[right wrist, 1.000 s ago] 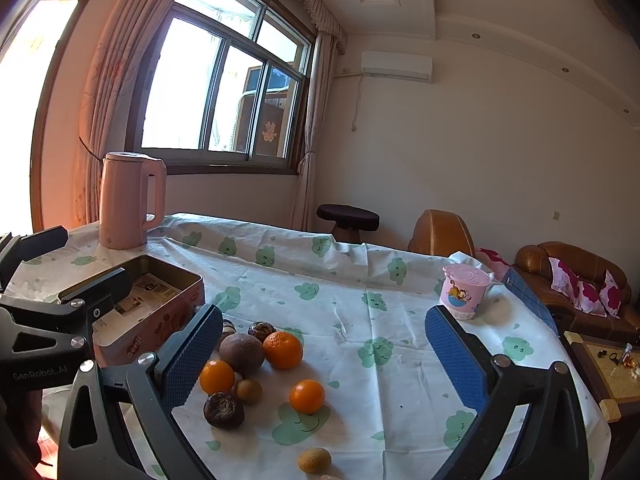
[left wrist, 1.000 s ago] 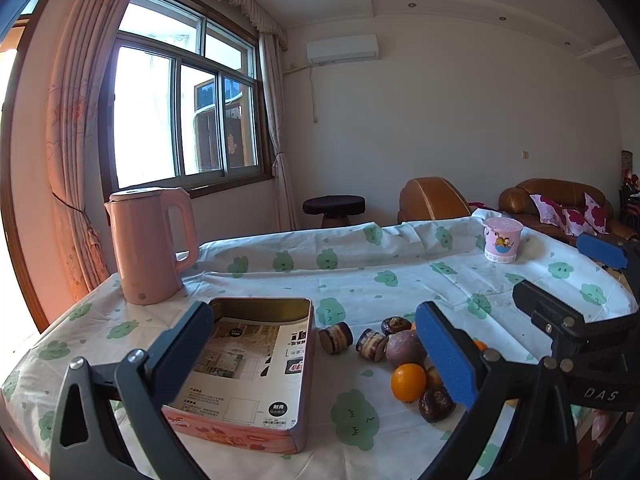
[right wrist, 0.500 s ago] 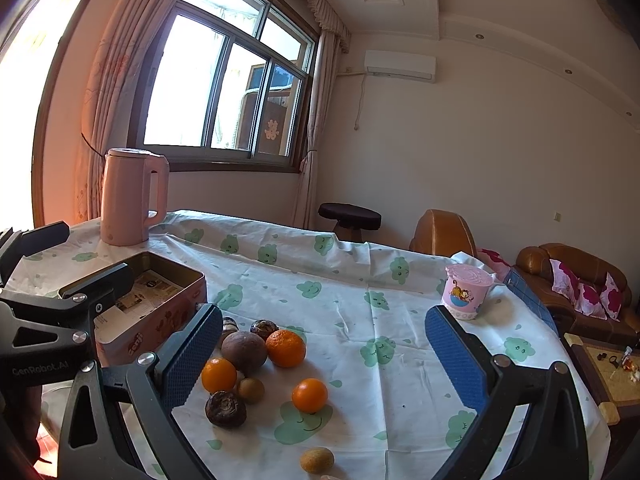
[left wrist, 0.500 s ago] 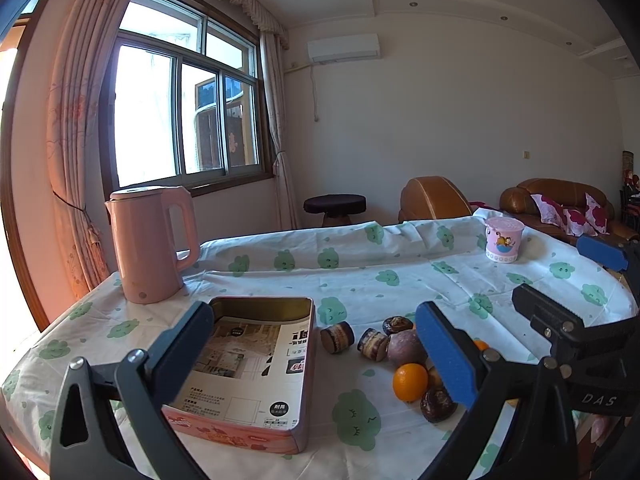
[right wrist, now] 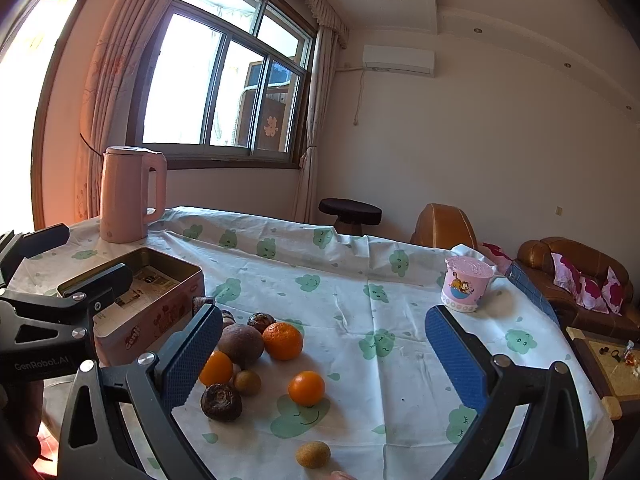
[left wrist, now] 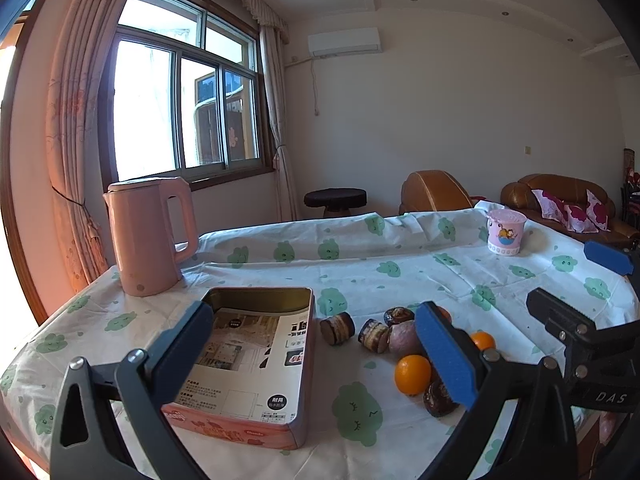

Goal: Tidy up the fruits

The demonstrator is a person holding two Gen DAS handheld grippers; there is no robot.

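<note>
Fruits (right wrist: pixel 256 360) on the tablecloth beside the tin (right wrist: pixel 160 300), below both empty, wide-apart hand-held grippers (right wrist: pixel 324 356) (left wrist: pixel 312 344).

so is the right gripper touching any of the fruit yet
Apart. In the right wrist view the right gripper hangs open above the table, and tablecloth shows on all sides of the lone orange between its fingers, which hold nothing.

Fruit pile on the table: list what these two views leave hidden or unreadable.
- Left wrist view: the left tool, its blue pad, covers part of the fruit pile, so no full count.
- Right wrist view: the right tool hides part of an orange.
- Right wrist view: the other tool's arm blocks part of the tin box interior.
- Print on the paper lining is too small to read.
</note>
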